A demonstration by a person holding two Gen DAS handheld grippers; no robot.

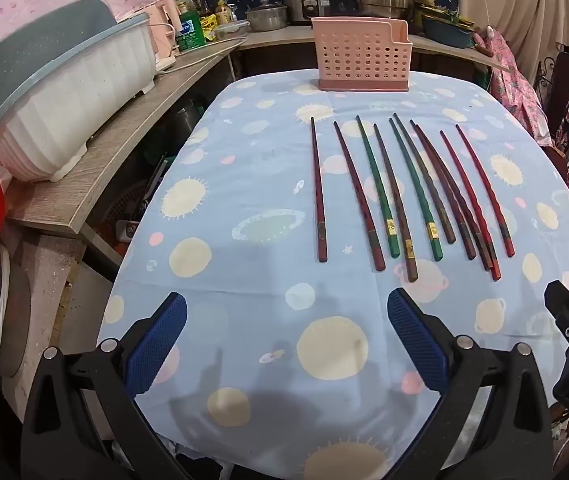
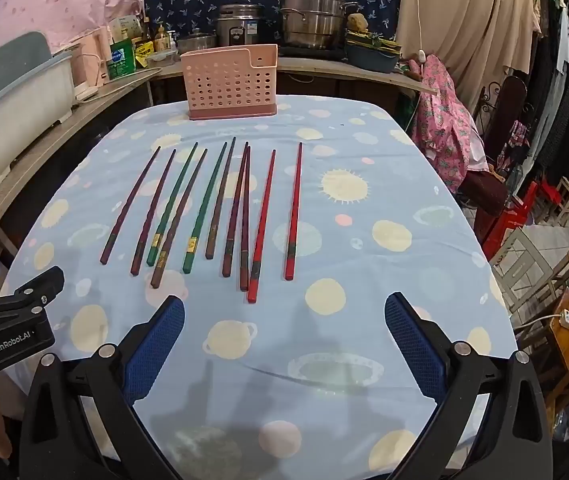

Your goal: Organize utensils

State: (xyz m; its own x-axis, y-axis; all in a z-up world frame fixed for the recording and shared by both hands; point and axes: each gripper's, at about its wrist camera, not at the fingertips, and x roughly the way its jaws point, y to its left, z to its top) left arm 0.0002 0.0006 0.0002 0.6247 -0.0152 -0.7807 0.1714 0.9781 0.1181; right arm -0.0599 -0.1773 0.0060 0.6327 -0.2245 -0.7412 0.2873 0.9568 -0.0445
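Several chopsticks, dark red, green, brown and bright red, lie side by side on the blue planet-print tablecloth (image 1: 244,168), in the left wrist view (image 1: 380,188) and in the right wrist view (image 2: 244,216). A pink perforated utensil holder (image 1: 362,60) stands upright at the table's far edge, beyond the chopsticks; it also shows in the right wrist view (image 2: 230,82). My left gripper (image 1: 286,344) is open and empty, just short of the chopsticks' near ends. My right gripper (image 2: 284,344) is open and empty, also short of them, to the right of the left one.
A grey-white dish rack (image 1: 64,92) sits on a wooden counter (image 1: 96,160) left of the table. Pots and a rice cooker (image 2: 240,26) stand on the back counter. A chair with pink cloth (image 2: 444,120) and red stools (image 2: 520,208) stand right of the table.
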